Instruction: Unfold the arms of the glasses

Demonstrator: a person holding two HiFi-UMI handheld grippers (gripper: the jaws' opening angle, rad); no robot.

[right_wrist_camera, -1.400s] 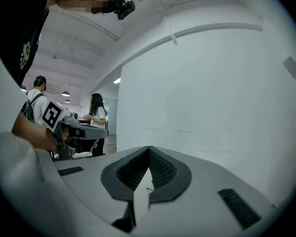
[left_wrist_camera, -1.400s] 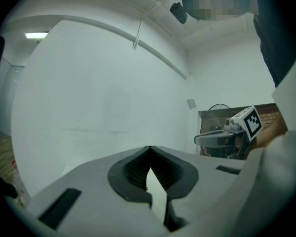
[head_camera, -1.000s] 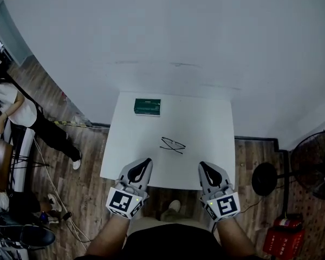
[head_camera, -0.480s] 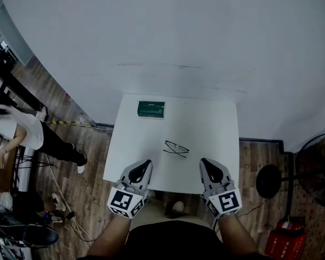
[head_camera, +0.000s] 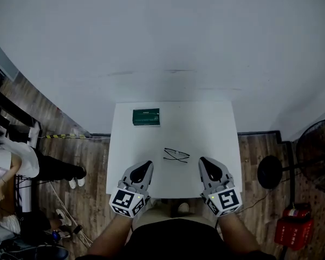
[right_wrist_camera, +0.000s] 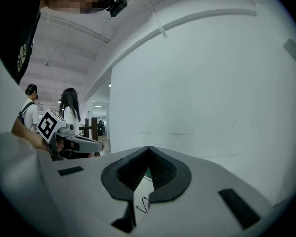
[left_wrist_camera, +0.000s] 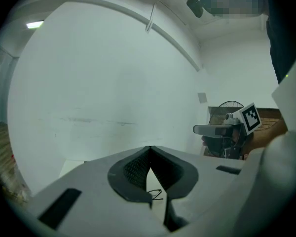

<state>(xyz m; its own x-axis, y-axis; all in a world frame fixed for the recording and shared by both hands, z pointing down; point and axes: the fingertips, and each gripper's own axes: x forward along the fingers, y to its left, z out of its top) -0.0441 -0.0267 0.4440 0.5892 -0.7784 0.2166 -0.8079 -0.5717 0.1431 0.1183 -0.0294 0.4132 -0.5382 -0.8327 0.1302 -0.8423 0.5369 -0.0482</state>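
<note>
Head view: a white worktop (head_camera: 124, 145) stands against a pale wall. The glasses (head_camera: 176, 155) lie flat near its middle, slightly toward the near edge. A green box (head_camera: 146, 117) sits well apart from them at the far left. The left gripper (head_camera: 147, 163) and right gripper (head_camera: 202, 160) hang over the near edge, one on each side of the glasses. Neither touches them. Each points toward the far side with its fingers together. A fan (head_camera: 319, 156) stands on the wooden floor to the right.

Left gripper view: the fingers (left_wrist_camera: 133, 169) meet at their tips and nothing is between them. Through the narrow gap lower down, the glasses (left_wrist_camera: 157, 195) show on the worktop beyond. The right gripper (left_wrist_camera: 222, 130) shows at the right, with the fan (left_wrist_camera: 231, 105) behind it.

Right gripper view: the fingers (right_wrist_camera: 163, 174) are closed tip to tip and empty. The glasses (right_wrist_camera: 142, 205) show through the lower gap, with a sliver of the green box (right_wrist_camera: 146, 173) farther off. The left gripper (right_wrist_camera: 71, 142) shows at the left, and two people (right_wrist_camera: 69, 105) stand far behind it.
</note>
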